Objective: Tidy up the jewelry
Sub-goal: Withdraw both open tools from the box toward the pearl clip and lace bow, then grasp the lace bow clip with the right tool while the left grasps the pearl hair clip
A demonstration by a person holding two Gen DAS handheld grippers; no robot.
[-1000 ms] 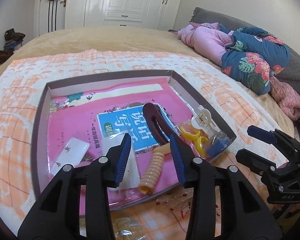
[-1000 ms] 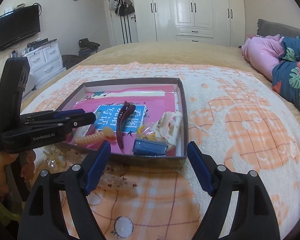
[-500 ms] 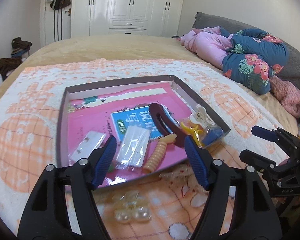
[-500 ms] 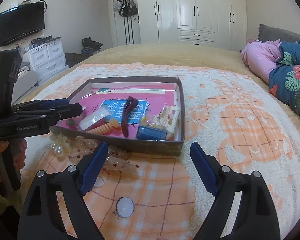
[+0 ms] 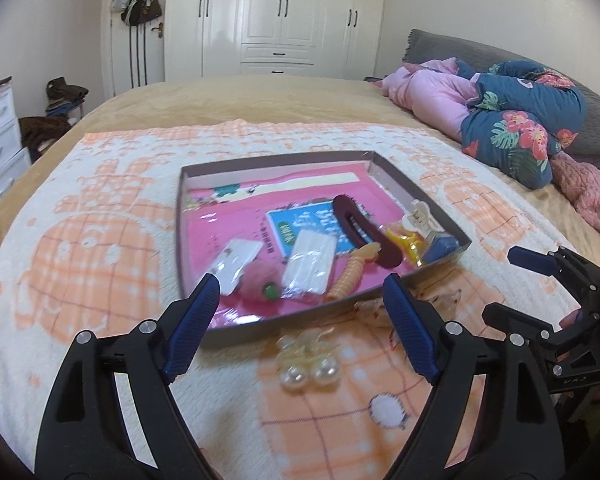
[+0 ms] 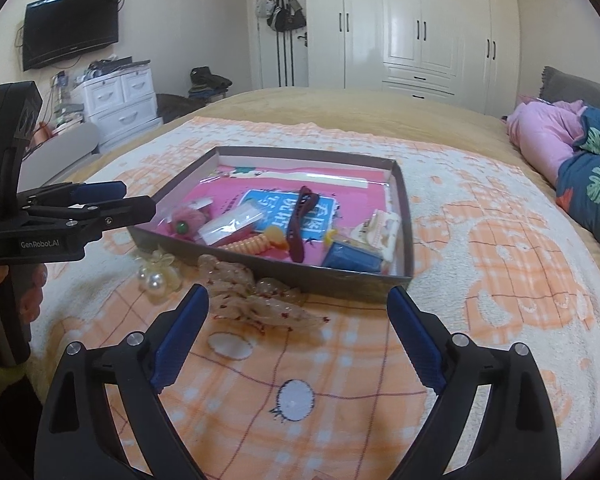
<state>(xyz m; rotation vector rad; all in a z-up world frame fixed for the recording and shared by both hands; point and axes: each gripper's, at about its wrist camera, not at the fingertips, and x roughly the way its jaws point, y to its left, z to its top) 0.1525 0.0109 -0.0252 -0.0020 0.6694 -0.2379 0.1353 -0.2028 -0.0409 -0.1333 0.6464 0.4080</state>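
Observation:
A shallow grey box (image 5: 236,326) (image 6: 404,216) lies on the bed. It holds a dark red hair clip (image 5: 364,232) (image 6: 300,220), an orange spiral tie (image 5: 352,274), a pink pompom (image 5: 258,282) (image 6: 186,220), clear packets (image 5: 310,264), a white claw clip (image 5: 420,216) and a blue item (image 6: 354,258). In front of the box lie a pearl hair piece (image 5: 308,364) (image 6: 156,276) and a clear sequinned bow (image 6: 256,300). My left gripper (image 5: 300,316) (image 6: 134,204) is open and empty, just short of the box. My right gripper (image 6: 298,332) (image 5: 516,280) is open and empty above the bow.
The box sits on an orange and white checked blanket (image 6: 500,264). Pink and blue floral bedding (image 5: 512,128) is piled at the right. White wardrobes (image 5: 284,16) stand behind, with a white drawer unit (image 6: 120,104) at the left.
My left gripper has pulled back out of the box and opened wider. The pink pompom now lies in the box. My right gripper has drawn back a little.

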